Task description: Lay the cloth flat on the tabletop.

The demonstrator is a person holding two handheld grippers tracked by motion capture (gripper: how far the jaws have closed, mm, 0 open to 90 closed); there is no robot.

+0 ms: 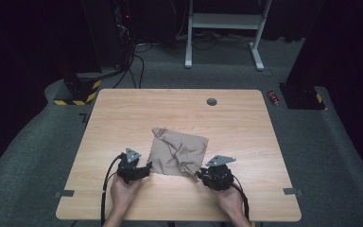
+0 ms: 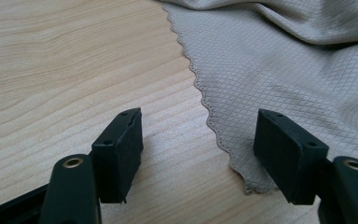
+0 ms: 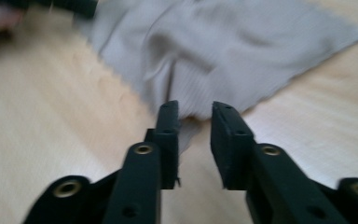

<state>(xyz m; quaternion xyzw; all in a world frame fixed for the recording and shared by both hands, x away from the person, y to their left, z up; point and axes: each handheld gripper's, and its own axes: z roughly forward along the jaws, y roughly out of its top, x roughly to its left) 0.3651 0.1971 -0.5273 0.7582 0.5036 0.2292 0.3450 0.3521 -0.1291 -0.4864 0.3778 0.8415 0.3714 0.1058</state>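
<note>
A beige cloth (image 1: 179, 151) with a zigzag edge lies rumpled on the wooden table (image 1: 170, 109), near the front middle. My left gripper (image 1: 147, 168) is at the cloth's near left corner. In the left gripper view the left gripper (image 2: 198, 126) stands wide open, one jaw over bare wood and the other over the cloth (image 2: 284, 70), with the scalloped edge between them. My right gripper (image 1: 199, 174) is at the near right corner. In the blurred right gripper view the right gripper (image 3: 195, 109) has a narrow gap, and a tip of the cloth (image 3: 214, 51) reaches between its jaws without being pinched.
A round grey grommet (image 1: 211, 101) sits near the table's far edge. Tape strips mark the front left (image 1: 64, 193) and front right (image 1: 291, 191) corners. On the floor beyond stand a white desk frame (image 1: 222, 21), a yellow-black striped base (image 1: 78, 94) and a small red object (image 1: 274, 98).
</note>
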